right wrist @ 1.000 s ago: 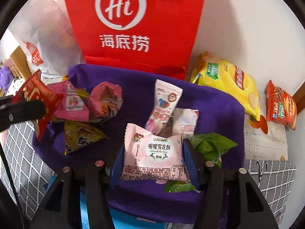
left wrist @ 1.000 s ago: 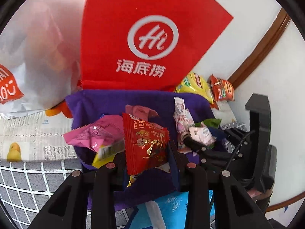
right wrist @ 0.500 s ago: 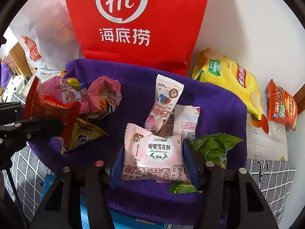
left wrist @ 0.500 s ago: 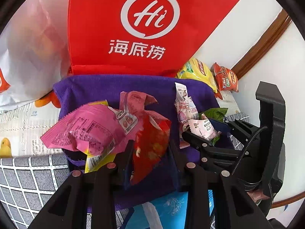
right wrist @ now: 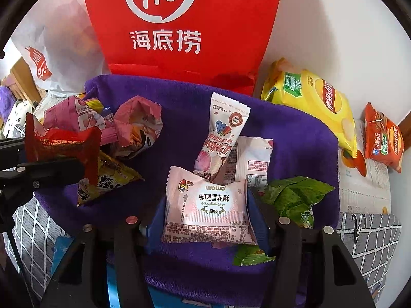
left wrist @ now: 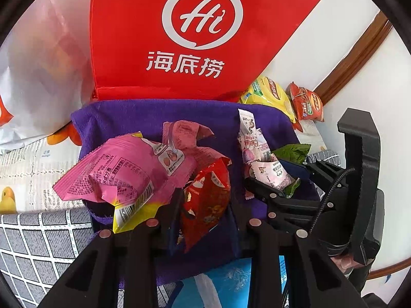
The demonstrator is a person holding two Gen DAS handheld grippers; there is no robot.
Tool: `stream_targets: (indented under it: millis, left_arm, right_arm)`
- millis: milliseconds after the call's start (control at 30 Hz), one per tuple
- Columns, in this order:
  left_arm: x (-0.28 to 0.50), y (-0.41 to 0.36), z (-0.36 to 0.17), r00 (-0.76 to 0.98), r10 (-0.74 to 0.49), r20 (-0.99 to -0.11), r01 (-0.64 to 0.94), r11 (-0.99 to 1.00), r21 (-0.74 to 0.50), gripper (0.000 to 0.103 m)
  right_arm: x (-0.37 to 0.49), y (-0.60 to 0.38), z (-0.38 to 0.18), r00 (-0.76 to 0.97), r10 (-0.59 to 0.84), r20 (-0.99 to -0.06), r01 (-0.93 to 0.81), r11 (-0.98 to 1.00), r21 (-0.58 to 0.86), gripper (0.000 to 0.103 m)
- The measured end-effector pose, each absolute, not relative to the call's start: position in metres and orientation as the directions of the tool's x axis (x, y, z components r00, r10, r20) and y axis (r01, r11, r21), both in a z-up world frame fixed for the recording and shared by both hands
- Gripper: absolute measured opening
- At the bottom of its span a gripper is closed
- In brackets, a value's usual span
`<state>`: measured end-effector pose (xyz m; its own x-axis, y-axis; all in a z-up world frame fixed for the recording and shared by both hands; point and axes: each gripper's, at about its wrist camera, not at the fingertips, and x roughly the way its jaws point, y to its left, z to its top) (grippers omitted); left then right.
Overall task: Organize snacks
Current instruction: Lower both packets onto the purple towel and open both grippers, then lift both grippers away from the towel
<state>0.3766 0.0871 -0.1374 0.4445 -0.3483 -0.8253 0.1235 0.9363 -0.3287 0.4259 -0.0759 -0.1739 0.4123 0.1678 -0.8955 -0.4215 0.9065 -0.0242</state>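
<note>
My left gripper (left wrist: 205, 205) is shut on a red snack packet (left wrist: 205, 197), which is crumpled between the pads low over a purple cloth (left wrist: 123, 113). A big pink packet (left wrist: 123, 169) lies just left of it. My right gripper (right wrist: 206, 213) is shut on a pale pink snowflake-crisp packet (right wrist: 208, 205), held flat above the purple cloth (right wrist: 295, 133). The right wrist view shows the left gripper (right wrist: 51, 169) at the left edge with the red packet (right wrist: 64, 146). The left wrist view shows the right gripper (left wrist: 277, 179) at the right with its pink packet (left wrist: 272, 174).
A red paper bag (right wrist: 179, 25) stands behind the cloth, with a white plastic bag (left wrist: 38, 64) to its left. A long pink-white packet (right wrist: 221, 138), a green packet (right wrist: 292, 195) and a yellow-black packet (right wrist: 110, 177) lie on the cloth. Yellow (right wrist: 313, 97) and orange (right wrist: 382, 136) chip bags rest by the wall.
The left gripper has sunk closer to the cloth and the pink packet. Its red packet, earlier flat and facing the camera, is now folded narrow. The right gripper has kept still.
</note>
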Motion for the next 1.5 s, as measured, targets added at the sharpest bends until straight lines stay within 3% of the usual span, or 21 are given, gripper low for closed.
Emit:
stream_targets:
  millis: [933, 1233, 1500]
  left_arm:
    - [0.383, 0.077, -0.151, 0.395, -0.311, -0.865, 0.135, 0.951, -0.280, 0.028]
    - [0.379, 0.074, -0.148, 0.387, -0.297, -0.873, 0.143, 0.955, -0.261, 0.037]
    - [0.376, 0.080, -0.143, 0.389, -0.263, -0.883, 0.132, 0.964, -0.229, 0.058]
  right_arm:
    - [0.426, -0.072, -0.177, 0.418, 0.167, -0.893, -0.419, 0.908, -0.027, 0.064]
    - [0.423, -0.072, -0.171, 0.414, 0.194, -0.890, -0.430, 0.903, -0.003, 0.069]
    - [0.419, -0.074, -0.163, 0.431, 0.190, -0.882, -0.415, 0.910, -0.006, 0.076]
